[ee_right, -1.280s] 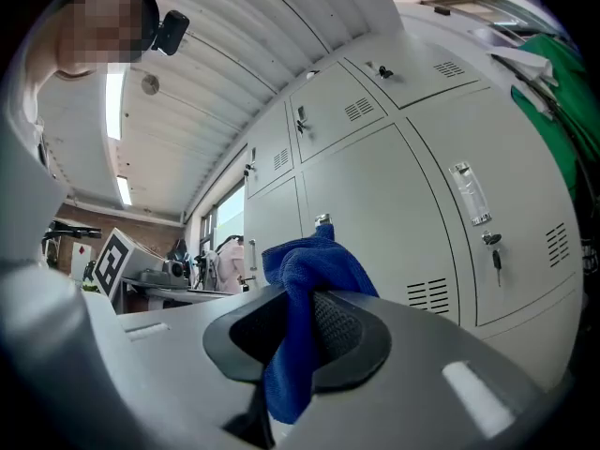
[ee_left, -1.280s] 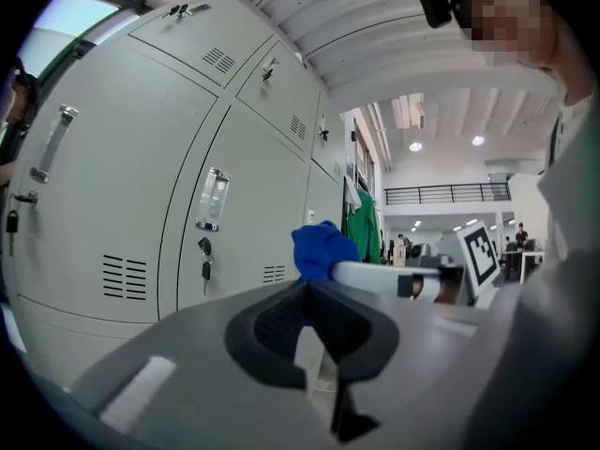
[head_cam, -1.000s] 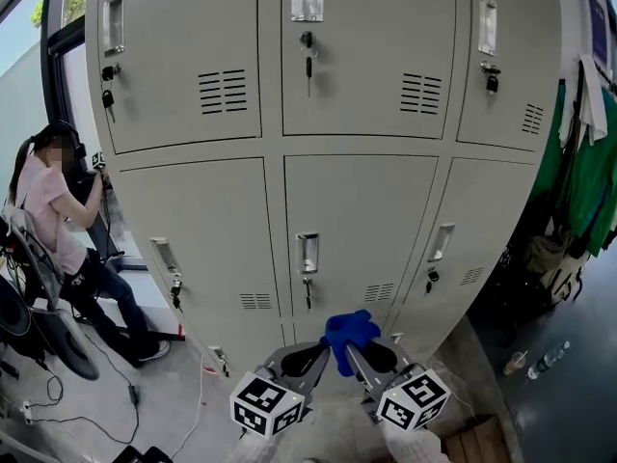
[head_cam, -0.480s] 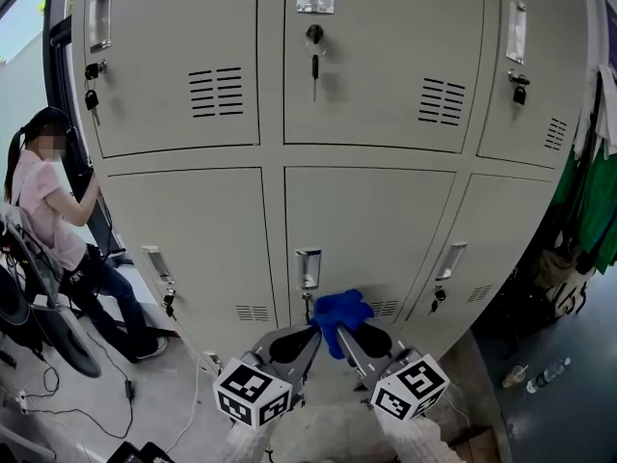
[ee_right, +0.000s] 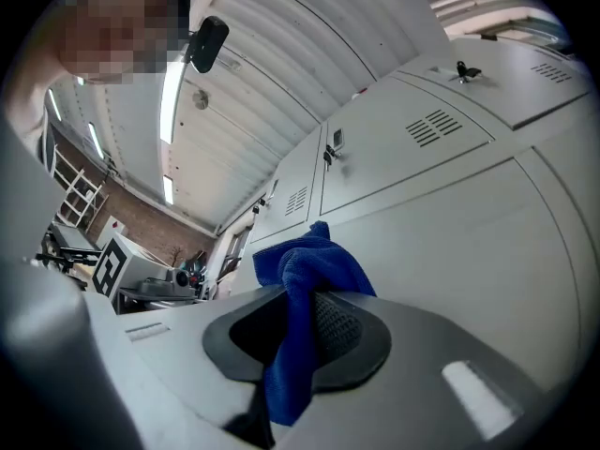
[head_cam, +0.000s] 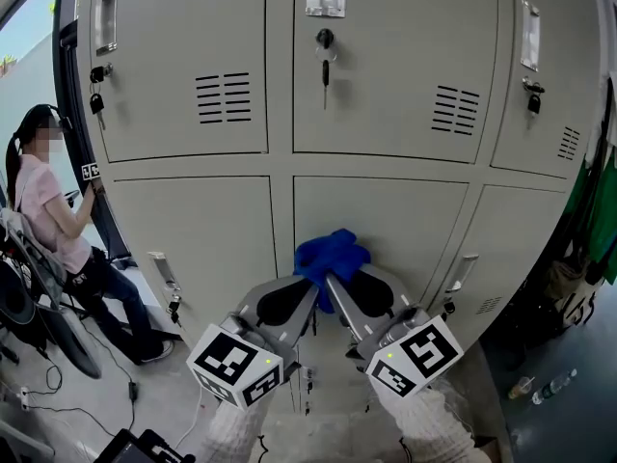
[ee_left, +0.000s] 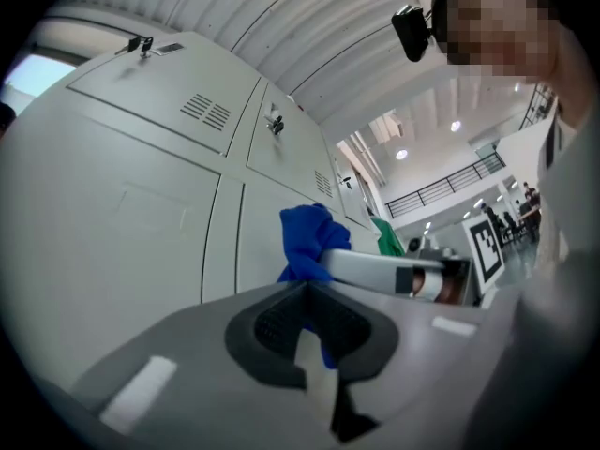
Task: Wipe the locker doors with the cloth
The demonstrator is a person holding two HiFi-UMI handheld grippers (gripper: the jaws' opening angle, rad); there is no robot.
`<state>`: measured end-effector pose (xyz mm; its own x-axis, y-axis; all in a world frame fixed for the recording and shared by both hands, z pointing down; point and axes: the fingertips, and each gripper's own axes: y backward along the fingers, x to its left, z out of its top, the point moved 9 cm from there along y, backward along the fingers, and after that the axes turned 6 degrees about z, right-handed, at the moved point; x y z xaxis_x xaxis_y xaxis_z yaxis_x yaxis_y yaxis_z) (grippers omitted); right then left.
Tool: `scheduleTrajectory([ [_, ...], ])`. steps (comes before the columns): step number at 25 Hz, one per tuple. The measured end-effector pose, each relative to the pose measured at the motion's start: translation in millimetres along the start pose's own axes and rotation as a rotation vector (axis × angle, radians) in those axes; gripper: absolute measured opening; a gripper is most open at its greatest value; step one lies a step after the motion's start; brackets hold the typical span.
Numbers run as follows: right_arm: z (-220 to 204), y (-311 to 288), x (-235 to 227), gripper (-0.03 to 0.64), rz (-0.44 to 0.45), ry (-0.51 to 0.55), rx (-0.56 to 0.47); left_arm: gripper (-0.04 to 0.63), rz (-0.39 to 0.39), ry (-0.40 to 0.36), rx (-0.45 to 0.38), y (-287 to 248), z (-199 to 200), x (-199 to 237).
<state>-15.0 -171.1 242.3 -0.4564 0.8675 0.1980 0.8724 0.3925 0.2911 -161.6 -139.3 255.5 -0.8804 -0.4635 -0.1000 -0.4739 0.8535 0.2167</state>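
The blue cloth (head_cam: 331, 256) is bunched against the grey middle locker door (head_cam: 386, 215) of the second row, just under its top edge. My left gripper (head_cam: 308, 292) and right gripper (head_cam: 330, 283) meet under it from below, tips side by side. In the right gripper view the cloth (ee_right: 305, 270) runs down between the shut jaws of the right gripper (ee_right: 300, 298). In the left gripper view a strip of the cloth (ee_left: 307, 242) sits in the shut jaws of the left gripper (ee_left: 307, 293), and the right gripper's finger (ee_left: 384, 270) reaches in from the right.
Keys hang in the locks of the upper doors (head_cam: 325, 51). A handle and key (head_cam: 166, 276) stick out on the lower left door. A seated person (head_cam: 48, 210) is at the left with cables on the floor. Green garments (head_cam: 600, 196) hang at the right; bottles (head_cam: 540, 386) stand below.
Both grippers and the cloth have moved up the locker front together, from near the bottom of the middle door to just under its top edge.
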Motion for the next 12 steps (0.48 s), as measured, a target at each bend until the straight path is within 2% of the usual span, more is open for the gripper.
scheduleTrajectory([
  [6, 41.4, -28.6, -17.8, 0.057, -0.047, 0.04, -0.053, 0.006, 0.017, -0.08, -0.053, -20.9, 47.5, 13.6],
  [12, 49.6, -46.9, -22.5, 0.057, -0.053, 0.038, -0.016, 0.006, 0.031, -0.076, -0.04, -25.7, 56.7, 27.7],
])
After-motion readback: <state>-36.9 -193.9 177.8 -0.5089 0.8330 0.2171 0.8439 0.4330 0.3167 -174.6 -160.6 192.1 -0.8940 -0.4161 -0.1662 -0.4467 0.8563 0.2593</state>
